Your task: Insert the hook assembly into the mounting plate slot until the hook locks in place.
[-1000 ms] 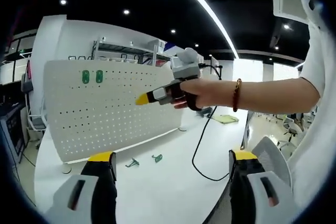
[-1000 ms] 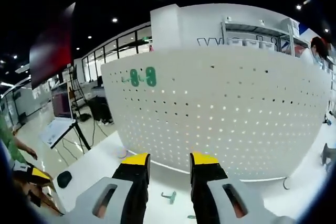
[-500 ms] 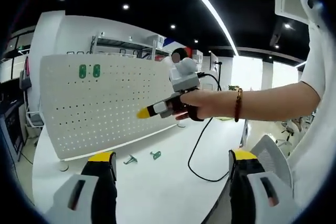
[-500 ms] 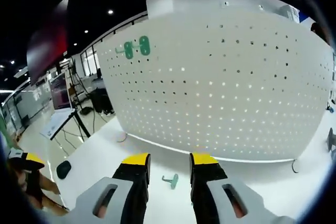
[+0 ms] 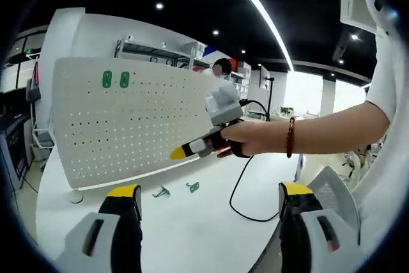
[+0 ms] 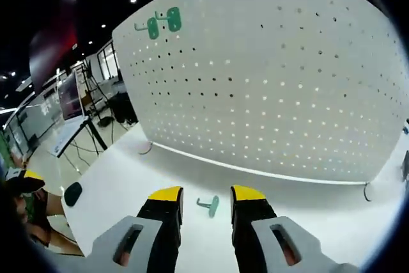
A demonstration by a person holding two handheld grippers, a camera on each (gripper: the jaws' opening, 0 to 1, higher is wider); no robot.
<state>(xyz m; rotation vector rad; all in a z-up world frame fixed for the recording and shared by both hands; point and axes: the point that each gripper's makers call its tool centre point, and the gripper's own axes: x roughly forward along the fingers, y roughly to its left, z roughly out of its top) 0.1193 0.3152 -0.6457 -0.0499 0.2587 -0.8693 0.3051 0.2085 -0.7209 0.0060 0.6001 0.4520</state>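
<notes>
Down low in the left gripper view, the left claw (image 5: 209,191) stands wide, its two yellow-tipped jaws far apart with nothing between them. Beyond it lies the white table (image 5: 192,228), and on it two small green hooks: one hook (image 5: 161,191) just beside the other hook (image 5: 192,187), both loose on the surface in front of the pegboard (image 5: 128,126). The pegboard stands upright on the table, white and full of holes, with two green hooks (image 5: 115,79) already hung near its upper left corner. A black cable (image 5: 239,190) curls across the table to the right of the loose hooks.

From the right of that view a hand (image 5: 239,140) comes in, gripping the right claw (image 5: 176,153), whose yellow tip points down toward the board's lower edge; whether its jaws are apart cannot be told from here.

In the right gripper view, the right claw (image 6: 206,194) holds nothing, its jaws narrowly apart. A green hook (image 6: 209,206) lies on the table (image 6: 115,190) in the gap just beyond the tips, apart from them. Past it rises the pegboard (image 6: 275,87), with the two hung hooks (image 6: 163,23) at its upper left. A dark oval object (image 6: 73,194) sits at the table's left edge.
</notes>
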